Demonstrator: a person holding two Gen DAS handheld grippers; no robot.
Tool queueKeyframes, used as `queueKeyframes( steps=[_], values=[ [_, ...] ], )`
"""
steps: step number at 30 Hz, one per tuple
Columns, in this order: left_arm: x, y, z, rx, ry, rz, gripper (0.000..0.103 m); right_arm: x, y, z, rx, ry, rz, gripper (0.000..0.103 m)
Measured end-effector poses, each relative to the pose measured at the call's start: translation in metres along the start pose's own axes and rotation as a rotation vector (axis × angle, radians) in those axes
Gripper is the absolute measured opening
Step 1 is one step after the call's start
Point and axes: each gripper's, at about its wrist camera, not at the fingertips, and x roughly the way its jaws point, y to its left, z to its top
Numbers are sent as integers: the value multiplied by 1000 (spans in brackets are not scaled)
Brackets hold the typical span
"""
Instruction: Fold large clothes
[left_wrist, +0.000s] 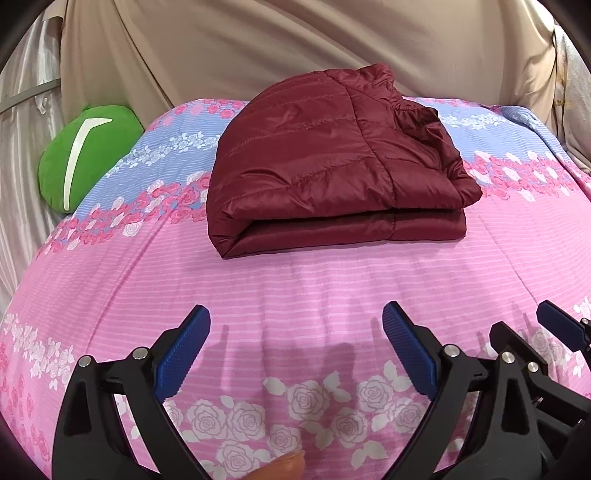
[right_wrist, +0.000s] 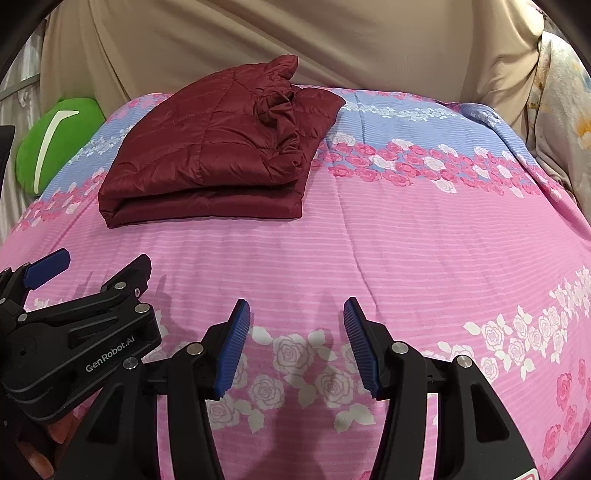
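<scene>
A dark red quilted jacket (left_wrist: 332, 162) lies folded into a thick rectangle on the pink flowered bed cover (left_wrist: 295, 288), toward the far side. It also shows in the right wrist view (right_wrist: 214, 155), far left of centre. My left gripper (left_wrist: 295, 321) is open and empty, hovering over the cover well short of the jacket. My right gripper (right_wrist: 296, 314) is open and empty, beside the left one and nearer the bed's front. Each gripper shows at the edge of the other's view: the right one (left_wrist: 524, 332) and the left one (right_wrist: 96, 266).
A green round cushion (left_wrist: 88, 155) sits at the bed's far left edge. Beige draped cloth (left_wrist: 295, 44) hangs behind the bed. A pale flowered cloth (right_wrist: 561, 110) hangs at the far right. The bed cover (right_wrist: 406, 240) spreads wide to the right of the jacket.
</scene>
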Motion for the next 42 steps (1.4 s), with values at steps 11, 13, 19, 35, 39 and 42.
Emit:
queueKeyframes(
  steps=[11,13,19,35,39,42],
  values=[
    [0,-1,0,-2,7,6,91,1,2,-1,5,5,-2,52],
    [0,-1,0,-2,6,7,91,1,2,-1,5,6,-3,52],
    [1,-1,-1,-2,7,7,91,1,2,-1,4,6,-2,52],
    [1,-1,-1,-2,9,6,90,1,2,-2,1,4,-12,52],
    [0,0,0,-1,7,6,89,1,3,-2,1,4,-15,52],
    [1,1,0,1,8,3,88,1,4,-1,1,4,-16,52]
  ],
)
